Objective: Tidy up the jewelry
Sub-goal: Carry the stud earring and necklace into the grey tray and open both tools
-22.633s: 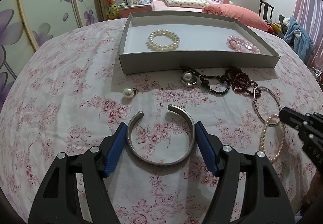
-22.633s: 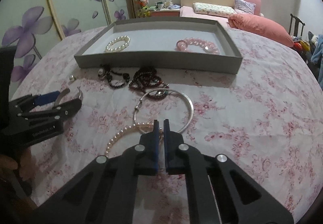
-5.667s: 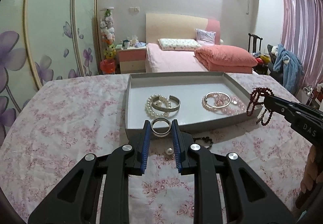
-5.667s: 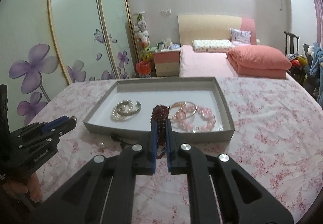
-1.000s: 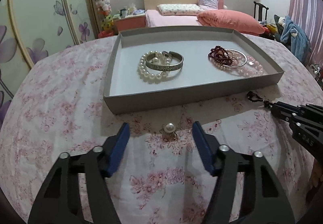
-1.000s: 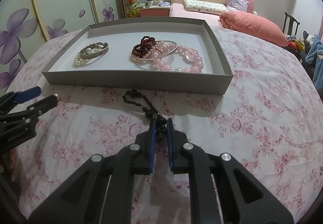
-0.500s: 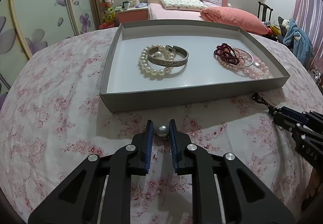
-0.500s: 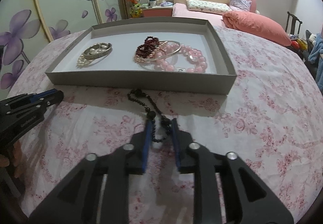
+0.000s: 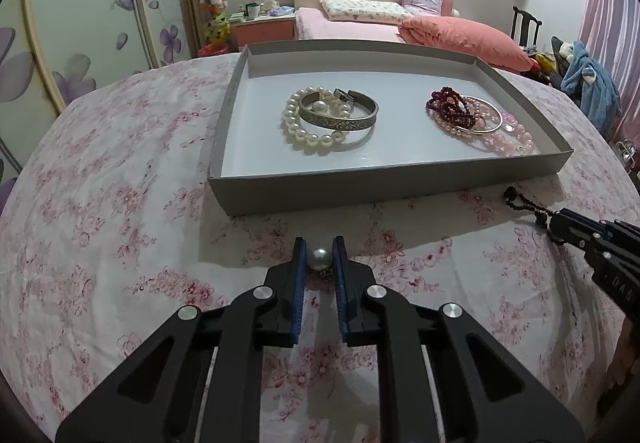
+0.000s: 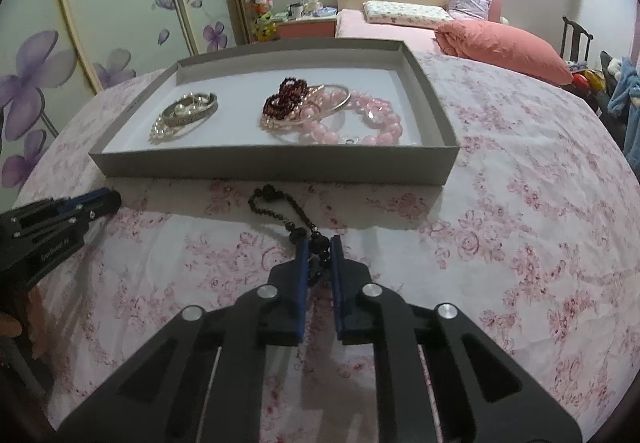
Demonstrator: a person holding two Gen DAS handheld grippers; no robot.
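Presently: left gripper (image 9: pixel 319 258) clamped on pearl pendant (image 9: pixel 318 258), just short of tray (image 9: pixel 384 181) front wall. Right gripper (image 10: pixel 318 243) pinched on black bead strand (image 10: pixel 280 205), free end trailing over floral cloth (image 10: pixel 520 243) toward tray. Stowed inside: pearl bracelet (image 9: pixel 310 137), silver cuff (image 9: pixel 340 117), garnet beads (image 9: pixel 450 109), pink beads (image 10: pixel 376 123). Risks: round pearl slipping from flat pads; dangling strand snagging tray rim on lift.

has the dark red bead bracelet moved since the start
Yes. The dark red bead bracelet went from the cloth in front of the tray to inside it, on the right-hand pile over the thin silver bangle.
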